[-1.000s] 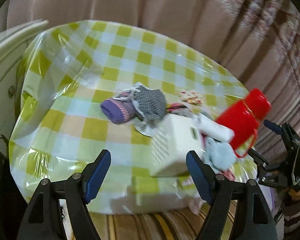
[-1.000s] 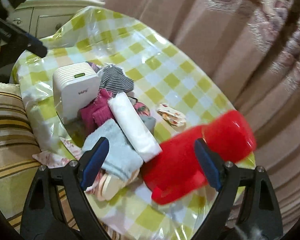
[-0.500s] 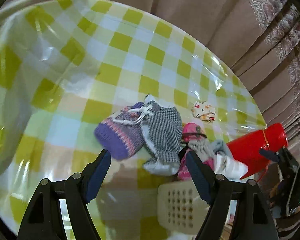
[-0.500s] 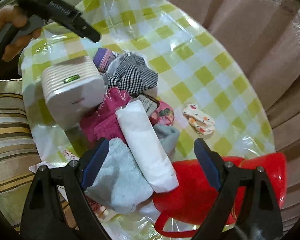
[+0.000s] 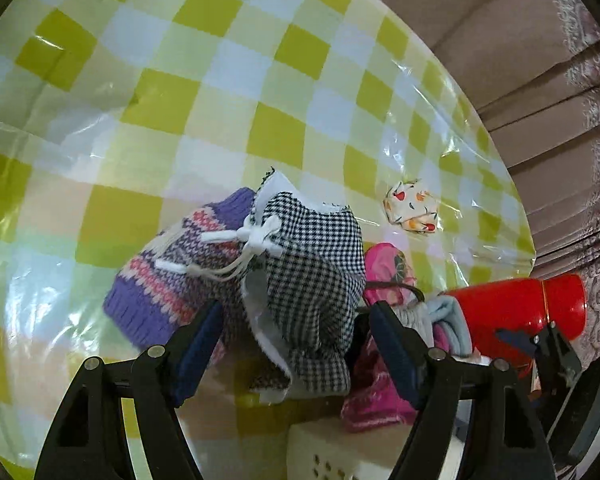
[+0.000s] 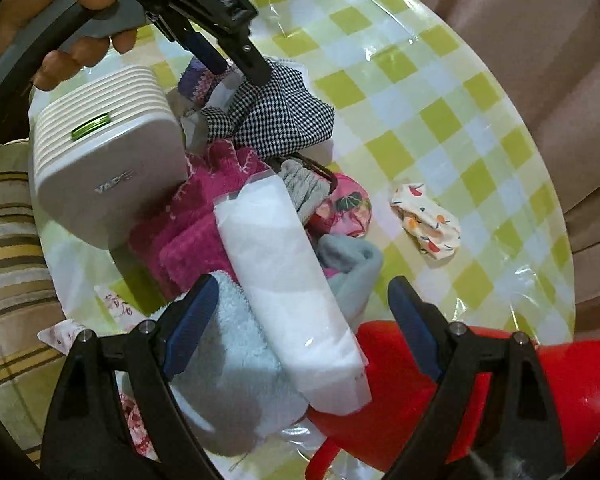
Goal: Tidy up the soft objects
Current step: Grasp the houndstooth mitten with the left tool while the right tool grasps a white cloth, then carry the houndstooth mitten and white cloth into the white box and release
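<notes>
Two open grippers: checked pouch (image 5: 312, 280) between left gripper (image 5: 296, 344) pads.

A black-and-white houndstooth pouch (image 5: 312, 280) with a white drawstring lies slumped between the left jaws, a purple striped knit hat (image 5: 172, 276) beside it near the left-hand jaw. Between the right jaws — a white roll in clear wrap (image 6: 288, 280) slanting across a pale blue towel (image 6: 236, 364) and magenta fleece (image 6: 192, 216).

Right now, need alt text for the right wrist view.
Open right tool hovers over a white wrapped roll on a pile of towels and socks, on a green checked table. A red flask lies below; the left tool reaches a checked pouch.
</notes>
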Motion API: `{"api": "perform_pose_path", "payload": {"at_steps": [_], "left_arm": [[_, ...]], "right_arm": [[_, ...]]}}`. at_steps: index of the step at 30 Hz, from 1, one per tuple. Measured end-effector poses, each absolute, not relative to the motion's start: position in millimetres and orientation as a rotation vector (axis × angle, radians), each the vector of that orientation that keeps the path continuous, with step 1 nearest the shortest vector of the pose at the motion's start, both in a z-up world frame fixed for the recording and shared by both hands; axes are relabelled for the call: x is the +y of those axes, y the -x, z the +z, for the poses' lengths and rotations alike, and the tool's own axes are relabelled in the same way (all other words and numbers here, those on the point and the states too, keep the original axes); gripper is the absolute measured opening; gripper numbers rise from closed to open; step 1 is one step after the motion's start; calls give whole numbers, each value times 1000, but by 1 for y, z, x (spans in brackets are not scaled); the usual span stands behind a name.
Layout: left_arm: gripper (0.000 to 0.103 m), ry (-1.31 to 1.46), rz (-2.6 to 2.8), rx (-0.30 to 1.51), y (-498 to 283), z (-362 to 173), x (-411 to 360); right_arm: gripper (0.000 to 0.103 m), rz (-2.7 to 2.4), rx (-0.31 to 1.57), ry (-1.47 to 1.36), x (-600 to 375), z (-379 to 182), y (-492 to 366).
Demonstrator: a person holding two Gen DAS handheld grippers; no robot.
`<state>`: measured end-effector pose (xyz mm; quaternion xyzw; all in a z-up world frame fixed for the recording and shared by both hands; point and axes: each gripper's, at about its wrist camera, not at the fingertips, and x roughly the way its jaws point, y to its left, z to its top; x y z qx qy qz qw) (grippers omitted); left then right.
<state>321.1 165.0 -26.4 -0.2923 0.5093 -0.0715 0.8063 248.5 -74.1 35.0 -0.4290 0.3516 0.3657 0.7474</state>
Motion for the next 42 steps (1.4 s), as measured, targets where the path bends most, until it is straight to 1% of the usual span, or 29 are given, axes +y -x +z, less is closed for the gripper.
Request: {"api": "perform_pose_path", "payload": {"at_steps": [4, 5, 7, 8, 9, 10, 11, 12, 13, 16, 21, 42], "left_arm": [[76, 614, -165, 1113, -331, -32, 159], [74, 600, -163, 1117, -334, -33, 156], [57, 589, -157, 1127, -339, -35, 153], [52, 589, -153, 1129, -341, -36, 154], [40, 588, -153, 1128, -341, -37, 154], [31, 584, -156, 1125, -342, -36, 154], [25, 579, -161, 1119, -341, -35, 154], [13, 573, -167, 1112, -341, -34, 155], [9, 569, -174, 1104, -339, -32, 155], [5, 559, -193, 1066, -334, -24, 155], [4, 562, -198, 1027, -328, -14, 158], [3, 463, -116, 828, -290, 55, 155]], "right_arm": [[89, 811, 780, 930, -69, 31, -253], [89, 815, 784, 922, -69, 31, -254], [85, 819, 787, 908, -68, 30, -256], [81, 825, 791, 901, -67, 30, -257], [77, 833, 798, 896, -67, 29, -258], [74, 840, 803, 891, -66, 29, -258], [68, 846, 809, 880, -66, 29, -259], [60, 852, 815, 870, -66, 29, -259], [55, 857, 820, 862, -66, 29, -259], [55, 853, 830, 858, -68, 28, -260], [54, 849, 817, 845, -71, 34, -257], [51, 787, 670, 650, -94, 104, -235]]}}
